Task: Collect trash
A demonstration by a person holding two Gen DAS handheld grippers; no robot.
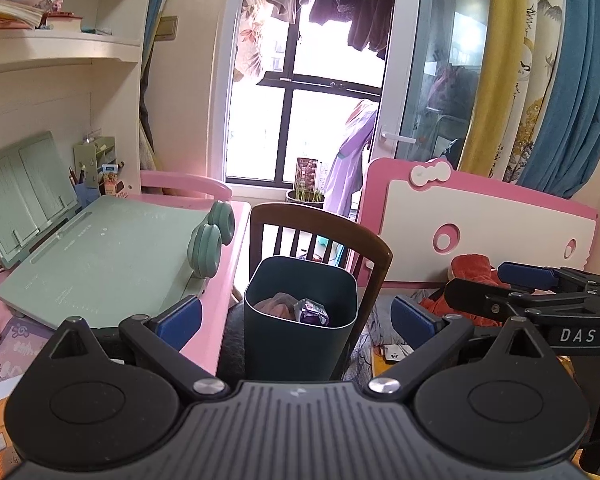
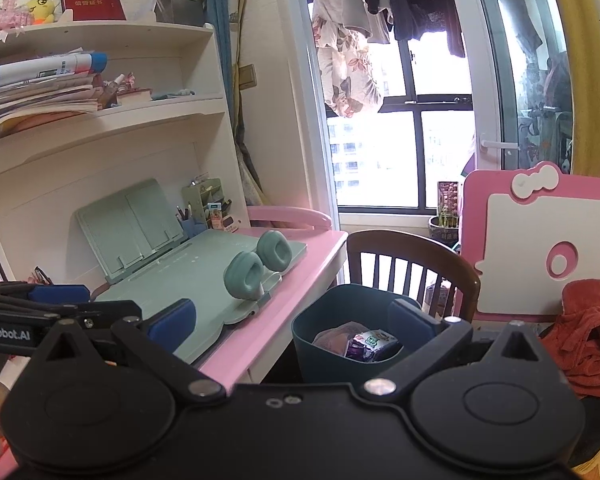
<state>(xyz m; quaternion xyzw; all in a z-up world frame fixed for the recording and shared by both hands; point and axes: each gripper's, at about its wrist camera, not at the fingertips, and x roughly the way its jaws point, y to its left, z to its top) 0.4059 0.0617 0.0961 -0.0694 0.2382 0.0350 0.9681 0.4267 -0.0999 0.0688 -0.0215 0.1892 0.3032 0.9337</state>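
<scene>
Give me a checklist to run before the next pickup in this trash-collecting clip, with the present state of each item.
1. Left gripper empty, jaws apart: ok.
2. Right gripper empty, jaws apart: ok.
3. Dark green bin upright on the chair: ok.
4. Purple wrapper and crumpled pink trash inside the bin: ok.
5. Room left in the bin: ok.
6. Next piece of trash identified: cannot tell; the green board looks bare.

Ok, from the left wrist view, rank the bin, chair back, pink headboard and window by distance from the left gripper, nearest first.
From the left gripper:
1. Bin, dead ahead between the fingers, on the chair seat.
2. Chair back, just behind the bin.
3. Pink headboard, to the right, about level with the chair back; hard to separate.
4. Window, farthest, straight ahead.
</scene>
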